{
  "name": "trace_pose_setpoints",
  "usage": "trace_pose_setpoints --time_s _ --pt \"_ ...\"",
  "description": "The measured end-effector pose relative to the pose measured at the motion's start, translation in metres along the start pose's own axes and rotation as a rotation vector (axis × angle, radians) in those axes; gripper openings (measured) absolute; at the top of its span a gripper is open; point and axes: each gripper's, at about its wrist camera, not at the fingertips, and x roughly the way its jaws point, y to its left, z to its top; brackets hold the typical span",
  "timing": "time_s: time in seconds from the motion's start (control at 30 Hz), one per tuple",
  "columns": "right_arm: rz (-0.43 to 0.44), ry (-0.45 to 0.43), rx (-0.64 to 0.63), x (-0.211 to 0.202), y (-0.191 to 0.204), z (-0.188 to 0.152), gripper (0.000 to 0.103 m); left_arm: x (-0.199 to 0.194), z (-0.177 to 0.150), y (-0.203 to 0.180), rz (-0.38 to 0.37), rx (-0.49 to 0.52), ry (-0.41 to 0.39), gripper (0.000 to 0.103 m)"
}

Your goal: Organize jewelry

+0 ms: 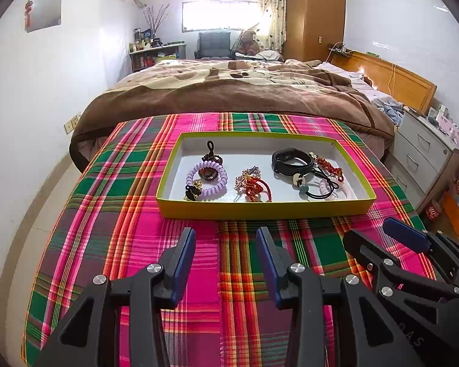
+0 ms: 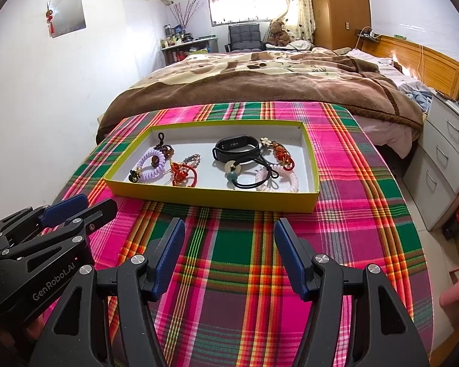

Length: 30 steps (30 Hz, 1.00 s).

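ahead of both tools, the jewelry lies inside the yellow-rimmed tray on the plaid-covered bench. the left hand-held gripper and right hand-held gripper are held released, empty; the black wristband is judged nearer the right.

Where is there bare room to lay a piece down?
Bare plaid tablecloth lies between the yellow-rimmed tray and both open grippers. Inside, only the far strip is free; purple coil tie and black smart band clusters crowd the rest.

Yellow-green tray on plaid cloth — hair ties, black band, charms inside
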Motion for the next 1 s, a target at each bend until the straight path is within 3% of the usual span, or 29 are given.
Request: trace_pose_setpoints --time_s 1.0 --pt "-0.002 0.007 0.000 0.0006 0.0000 -0.0018 0.061 0.0017 -0.0021 0.0009 0.001 0.002 0.012 0.041"
